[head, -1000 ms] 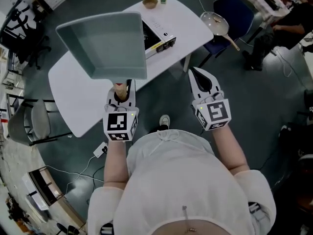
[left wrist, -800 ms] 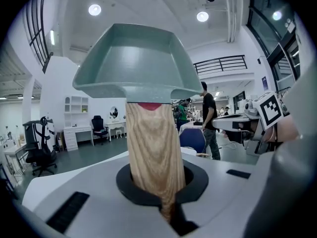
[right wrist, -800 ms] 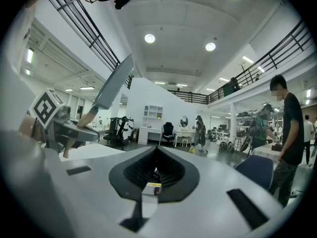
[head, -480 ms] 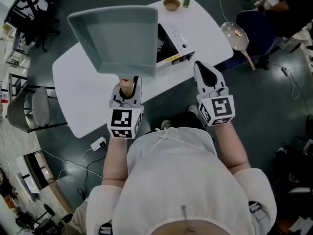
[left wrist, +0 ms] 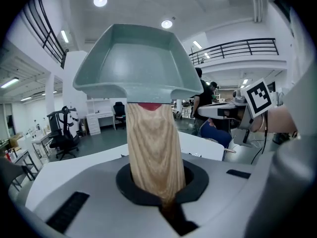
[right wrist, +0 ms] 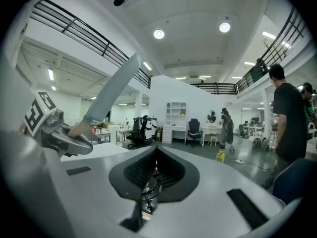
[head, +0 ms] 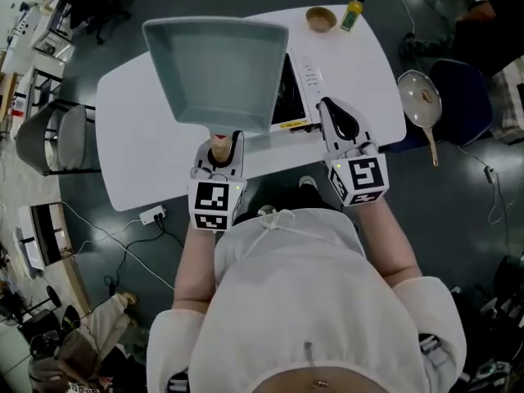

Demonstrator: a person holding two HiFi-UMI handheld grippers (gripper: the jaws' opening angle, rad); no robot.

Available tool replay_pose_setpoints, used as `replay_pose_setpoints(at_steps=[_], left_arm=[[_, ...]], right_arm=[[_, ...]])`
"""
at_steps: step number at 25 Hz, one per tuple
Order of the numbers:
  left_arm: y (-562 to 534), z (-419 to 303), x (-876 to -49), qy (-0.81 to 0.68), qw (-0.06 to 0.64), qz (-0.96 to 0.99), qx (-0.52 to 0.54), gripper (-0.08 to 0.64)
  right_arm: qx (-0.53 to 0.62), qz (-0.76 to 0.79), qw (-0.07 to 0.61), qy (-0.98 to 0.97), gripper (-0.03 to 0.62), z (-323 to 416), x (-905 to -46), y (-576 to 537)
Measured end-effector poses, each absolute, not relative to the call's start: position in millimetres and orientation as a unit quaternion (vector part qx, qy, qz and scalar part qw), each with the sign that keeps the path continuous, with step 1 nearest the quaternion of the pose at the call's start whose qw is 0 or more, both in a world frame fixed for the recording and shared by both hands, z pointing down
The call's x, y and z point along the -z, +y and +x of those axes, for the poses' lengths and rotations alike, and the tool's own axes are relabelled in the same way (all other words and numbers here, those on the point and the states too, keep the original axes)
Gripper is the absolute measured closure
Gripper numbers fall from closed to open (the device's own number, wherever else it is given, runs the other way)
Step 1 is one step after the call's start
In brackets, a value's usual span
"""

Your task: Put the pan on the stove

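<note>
A square grey-green pan (head: 217, 68) with a pale wooden handle (head: 219, 148) is held up in the air, tilted, above the white table (head: 139, 146). My left gripper (head: 221, 142) is shut on that handle; in the left gripper view the handle (left wrist: 153, 148) runs up from the jaws to the pan (left wrist: 138, 58). The stove (head: 304, 80) lies on the table, its left part hidden behind the pan. My right gripper (head: 332, 109) is shut with nothing in it, at the table's near edge just right of the pan, its tip (right wrist: 153, 172) pointing across the room.
A small bowl (head: 321, 18) and a bottle (head: 353, 12) stand at the table's far end. A round frying pan (head: 422, 99) rests on a blue chair (head: 468, 97) to the right. A grey chair (head: 61, 137) stands left of the table. Cables lie on the floor.
Both grippers and the pan have come closer to the table; the pan now hangs over the tabletop and covers part of the stove. The right gripper has reached the table's edge.
</note>
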State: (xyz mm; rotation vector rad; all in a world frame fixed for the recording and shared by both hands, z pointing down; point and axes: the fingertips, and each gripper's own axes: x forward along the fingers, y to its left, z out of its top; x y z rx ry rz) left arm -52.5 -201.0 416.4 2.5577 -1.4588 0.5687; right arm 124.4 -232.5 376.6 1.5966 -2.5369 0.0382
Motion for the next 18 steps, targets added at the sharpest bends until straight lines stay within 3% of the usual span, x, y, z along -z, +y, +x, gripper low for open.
replay_pose_setpoints(at_steps=[18], left_arm=[[-225.3, 5.7, -537.1, -0.569, 0.306, 0.708, -0.284, 0.534]], right_arm=[[-0.078, 0.396, 0.116, -0.908, 0.586, 155.1, -450.2, -339.4]])
